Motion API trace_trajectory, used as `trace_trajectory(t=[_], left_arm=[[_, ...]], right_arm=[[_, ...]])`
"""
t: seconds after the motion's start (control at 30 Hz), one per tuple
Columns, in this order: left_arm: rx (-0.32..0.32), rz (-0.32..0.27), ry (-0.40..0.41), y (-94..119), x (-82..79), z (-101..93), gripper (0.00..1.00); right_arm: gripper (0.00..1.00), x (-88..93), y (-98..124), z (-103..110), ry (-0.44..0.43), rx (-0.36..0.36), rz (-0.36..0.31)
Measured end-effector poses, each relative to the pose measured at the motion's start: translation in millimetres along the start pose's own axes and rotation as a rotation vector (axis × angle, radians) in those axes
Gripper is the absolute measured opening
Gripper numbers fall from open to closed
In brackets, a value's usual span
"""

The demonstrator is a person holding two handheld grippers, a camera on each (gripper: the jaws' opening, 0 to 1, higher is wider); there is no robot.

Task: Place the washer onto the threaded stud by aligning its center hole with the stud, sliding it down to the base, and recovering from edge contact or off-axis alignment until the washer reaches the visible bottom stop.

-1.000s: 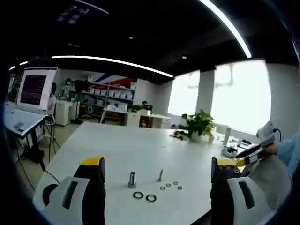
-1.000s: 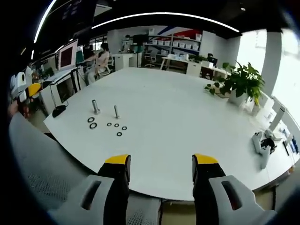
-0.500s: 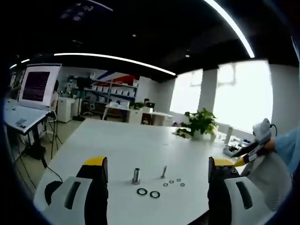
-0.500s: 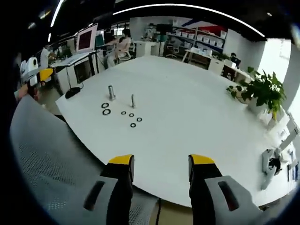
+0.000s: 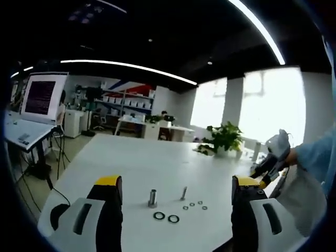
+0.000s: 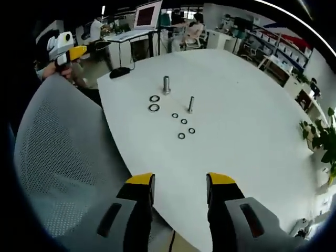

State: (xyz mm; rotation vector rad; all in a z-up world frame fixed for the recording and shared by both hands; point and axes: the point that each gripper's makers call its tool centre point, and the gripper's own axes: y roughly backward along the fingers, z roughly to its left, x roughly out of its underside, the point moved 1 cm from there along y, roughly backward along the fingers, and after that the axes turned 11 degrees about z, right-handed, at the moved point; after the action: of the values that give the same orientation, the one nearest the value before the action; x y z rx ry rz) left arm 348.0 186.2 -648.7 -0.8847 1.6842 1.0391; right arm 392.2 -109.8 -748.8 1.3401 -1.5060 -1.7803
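Both grippers, left (image 5: 175, 185) and right (image 6: 179, 179), gape wide, holding nothing; washers (image 6: 154, 107) near two studs (image 6: 166, 85) too small to distinguish threads.

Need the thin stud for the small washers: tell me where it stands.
In the right gripper view the thin stud stands upright on the white table, right of the thicker stud, beside the small washers.

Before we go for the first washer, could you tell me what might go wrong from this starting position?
1. The four small washers lie close together beside the thin stud, so the jaws might nudge a neighbour or the stud.
2. Two larger washers lie by the thick stud; mixing sizes is possible.
3. Both the left gripper and right gripper are open and far from the parts; the chair back may hamper the right one's approach.
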Motion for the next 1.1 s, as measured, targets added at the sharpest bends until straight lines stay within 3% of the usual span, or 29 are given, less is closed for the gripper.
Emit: trace_trajectory(t=[0.13,0.37,0.6,0.7,0.8,1.1], left_arm=[[-0.012,-0.009,0.010,1,-1.3,1.4,0.85],[0.005,0.027,-0.002,-3,4.0,-2.8,0.84],[0.011,0.045,-0.002,-4,6.7,-3.5,0.81],[0.006,0.046,0.001,-3,6.7,-2.2,0.81],[0.000,-0.001,0.020,0,-0.3,0.3,0.83],[0.001,0.036,-0.001,-4,5.9,-0.1,0.82]], right_arm=[[0.38,-7.8,-9,-2,0.052,-0.035,0.010],[0.36,-28.6,-39,-12,0.087,-0.063,0.016],[0.33,-53.9,-70,-15,0.046,-0.071,-0.013],[0.31,-58.9,-82,-14,0.031,-0.081,-0.013],[0.26,-61.7,-97,-9,0.042,-0.097,0.003],[0.26,-63.0,-124,-12,0.040,-0.092,0.037]])
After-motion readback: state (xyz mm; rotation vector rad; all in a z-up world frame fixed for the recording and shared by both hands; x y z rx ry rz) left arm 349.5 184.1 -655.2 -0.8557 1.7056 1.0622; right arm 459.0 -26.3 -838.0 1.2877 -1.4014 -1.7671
